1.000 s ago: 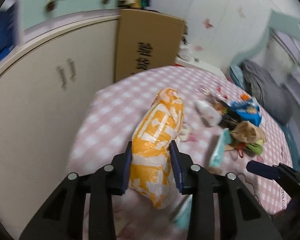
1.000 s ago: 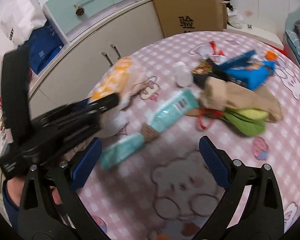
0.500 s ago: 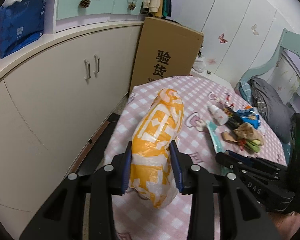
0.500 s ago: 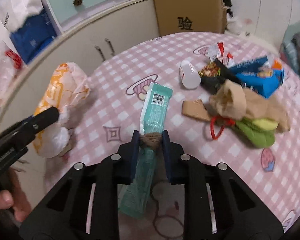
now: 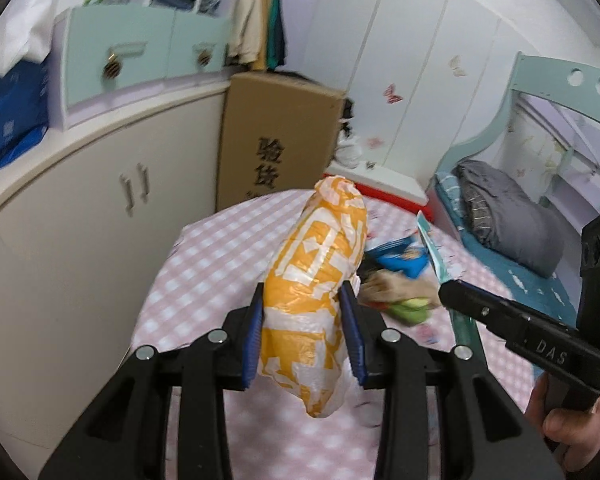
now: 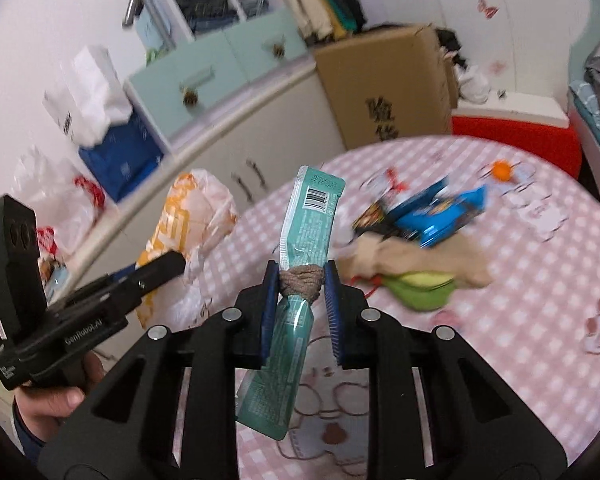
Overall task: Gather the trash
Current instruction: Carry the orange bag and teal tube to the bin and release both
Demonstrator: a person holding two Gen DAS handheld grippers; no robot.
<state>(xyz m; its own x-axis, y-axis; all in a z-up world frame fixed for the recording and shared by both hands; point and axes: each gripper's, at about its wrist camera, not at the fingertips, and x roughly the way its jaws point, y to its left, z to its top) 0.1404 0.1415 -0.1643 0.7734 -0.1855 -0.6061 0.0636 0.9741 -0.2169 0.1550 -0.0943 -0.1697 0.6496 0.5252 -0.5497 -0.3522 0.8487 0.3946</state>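
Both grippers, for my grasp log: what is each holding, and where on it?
Left gripper clamps the orange-and-white plastic bag around its middle. Right gripper pinches the teal wrapper at its brown-banded waist.

Ahead-right of the right jaws, the wrapper pile blocks the bench; bare cloth lies nearer and rightward. The cardboard box walls the far edge.

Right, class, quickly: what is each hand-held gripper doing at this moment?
Left hand-held gripper: closed on the orange-and-white plastic bag.
Right hand-held gripper: closed on the teal wrapper, at its brown band.
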